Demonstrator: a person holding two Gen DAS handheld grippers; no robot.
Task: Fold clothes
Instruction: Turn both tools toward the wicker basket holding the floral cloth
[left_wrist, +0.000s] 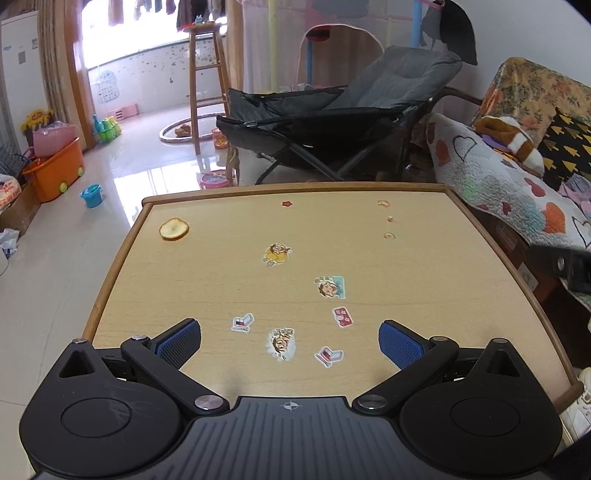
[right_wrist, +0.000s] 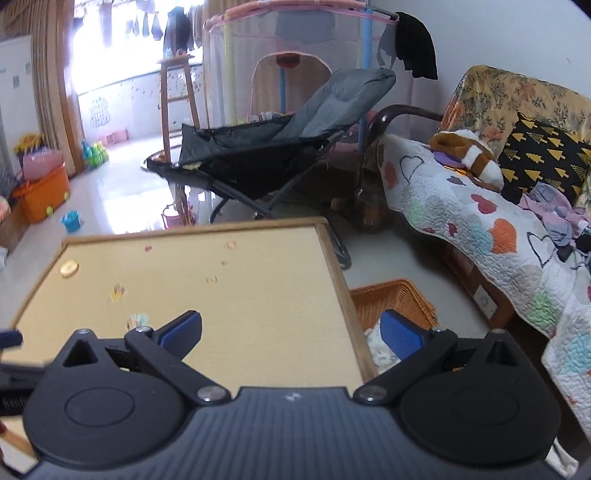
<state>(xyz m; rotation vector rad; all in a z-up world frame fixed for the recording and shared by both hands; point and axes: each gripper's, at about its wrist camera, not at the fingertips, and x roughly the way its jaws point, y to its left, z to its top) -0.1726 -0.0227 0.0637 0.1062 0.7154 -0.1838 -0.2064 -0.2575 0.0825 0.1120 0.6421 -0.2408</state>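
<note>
My left gripper (left_wrist: 290, 341) is open and empty above the near part of a wooden table (left_wrist: 295, 192) with several stickers on it. My right gripper (right_wrist: 291, 334) is open and empty above the table's right edge (right_wrist: 343, 295). A pile of loose clothes (right_wrist: 557, 214), purple and grey, lies on the quilt-covered sofa (right_wrist: 480, 229) to the right. An orange wicker basket (right_wrist: 395, 295) stands on the floor beside the table, with a folded light patterned cloth (right_wrist: 382, 349) in it. No garment lies on the table.
A grey folding recliner (left_wrist: 332, 122) stands behind the table. A wooden stool (left_wrist: 205, 85), an orange toy bin (left_wrist: 55, 173) and small buckets (left_wrist: 91, 195) are on the tiled floor to the left. A black garment (right_wrist: 415, 44) hangs on a play tent frame.
</note>
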